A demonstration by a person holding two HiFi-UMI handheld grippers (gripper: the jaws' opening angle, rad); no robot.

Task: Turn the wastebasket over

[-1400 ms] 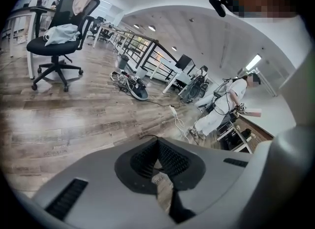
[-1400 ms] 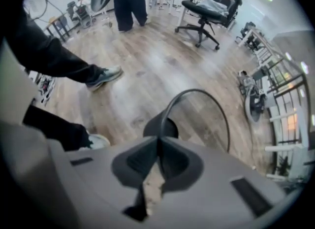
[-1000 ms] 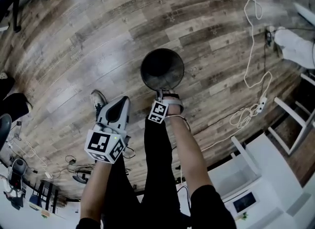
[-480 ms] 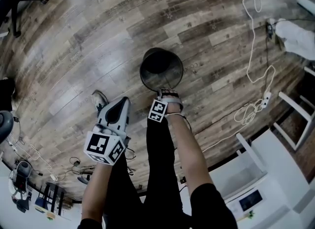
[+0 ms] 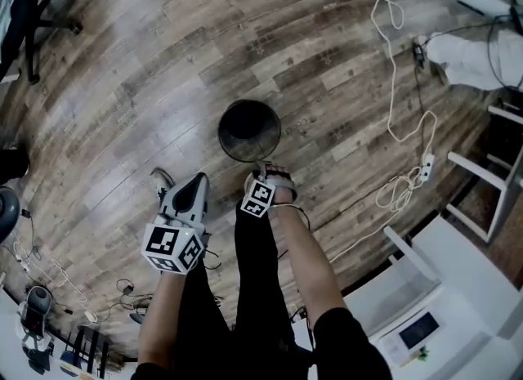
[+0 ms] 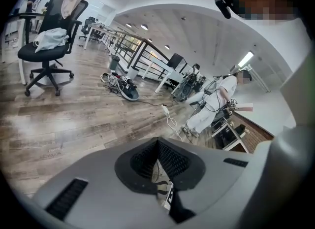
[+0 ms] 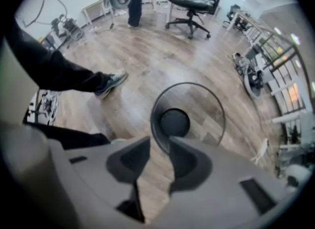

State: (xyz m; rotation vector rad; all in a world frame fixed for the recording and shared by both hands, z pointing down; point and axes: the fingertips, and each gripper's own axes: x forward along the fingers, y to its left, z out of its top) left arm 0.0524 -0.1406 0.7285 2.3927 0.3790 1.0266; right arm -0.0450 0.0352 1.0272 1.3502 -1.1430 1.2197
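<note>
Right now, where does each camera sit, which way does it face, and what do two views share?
Head view: on the person's head, looking down at the wastebasket on the floor; forearms, legs, left gripper and right gripper show.
Left gripper view: rides the left gripper, looking across the office at a chair; its shut fingers show.
Right gripper view: rides the right gripper, looking straight down; its fingers have just been opening, rim between them, ungripped.
Shared: head and right gripper views show the wastebasket.

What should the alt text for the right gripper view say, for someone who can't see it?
A black mesh wastebasket stands mouth-up on a wood floor, seen from straight above. The right gripper hangs over its near rim; its jaws have just been opening and stand apart, gripping nothing. A person's shoe is at left.
</note>
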